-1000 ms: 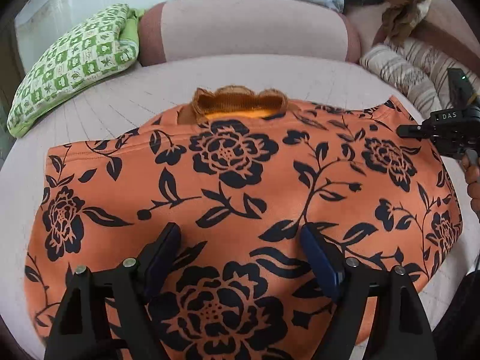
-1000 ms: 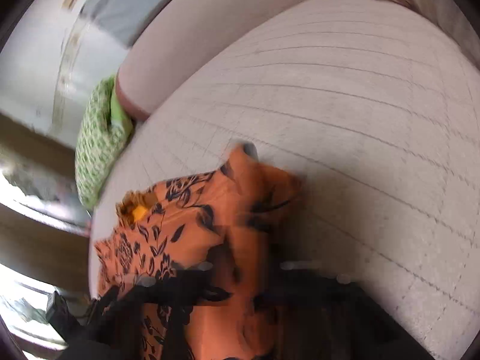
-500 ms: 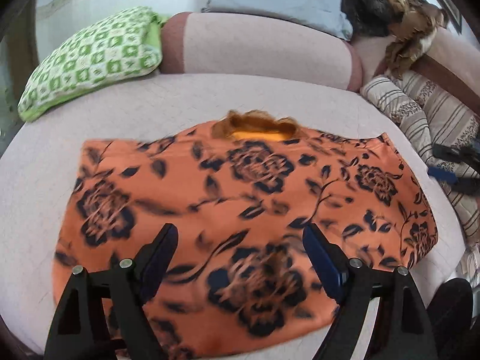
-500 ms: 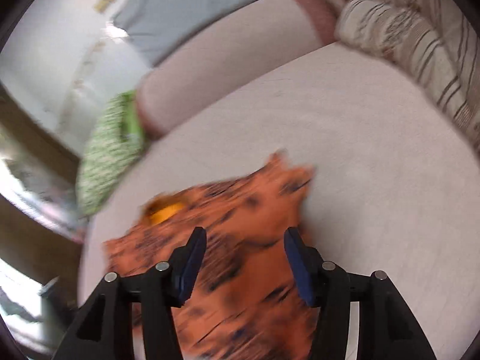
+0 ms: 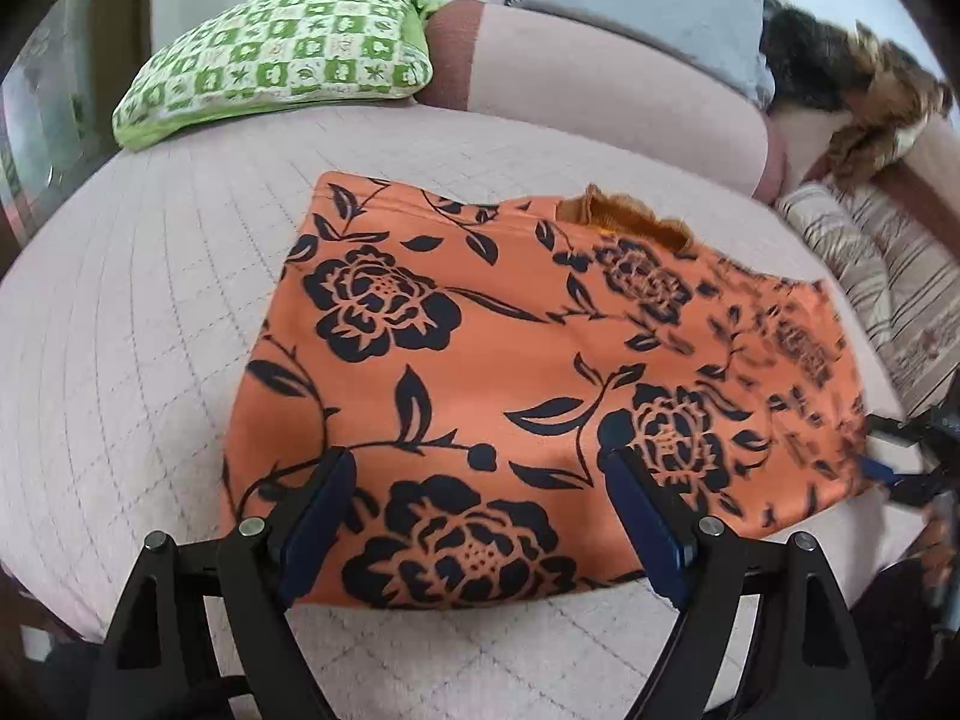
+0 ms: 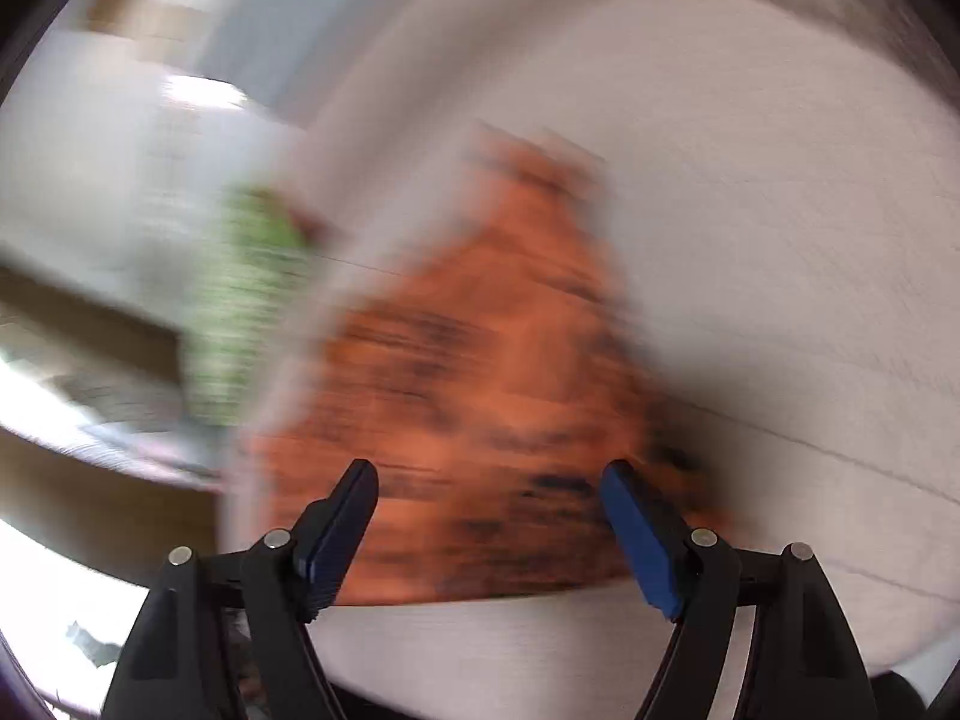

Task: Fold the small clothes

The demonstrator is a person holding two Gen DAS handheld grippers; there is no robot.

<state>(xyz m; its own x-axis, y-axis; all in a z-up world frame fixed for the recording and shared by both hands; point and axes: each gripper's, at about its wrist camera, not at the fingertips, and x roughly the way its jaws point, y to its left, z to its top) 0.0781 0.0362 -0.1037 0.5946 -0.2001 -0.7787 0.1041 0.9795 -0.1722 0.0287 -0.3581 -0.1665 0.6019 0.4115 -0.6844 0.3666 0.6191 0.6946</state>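
Garment (image 5: 510,372) lies flat ahead of both tongs. I keep left tongs (image 5: 480,516) wide; right tongs (image 6: 489,531) are opening, empty, so I regrip at an edge.

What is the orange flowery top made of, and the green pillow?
The orange flowery top looks like soft, matte knit cloth: it drapes limp, and the black flowers look printed on. The green pillow seems woven cotton over soft stuffing: it is puffy with a checked print. Neither can be told for sure.

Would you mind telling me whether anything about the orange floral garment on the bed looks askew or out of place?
Only slightly: the orange floral garment lies at a slant across the quilted bed, and its ruffled collar pokes out past the folded top edge. No damage shows. The right wrist view is too blurred to add detail.
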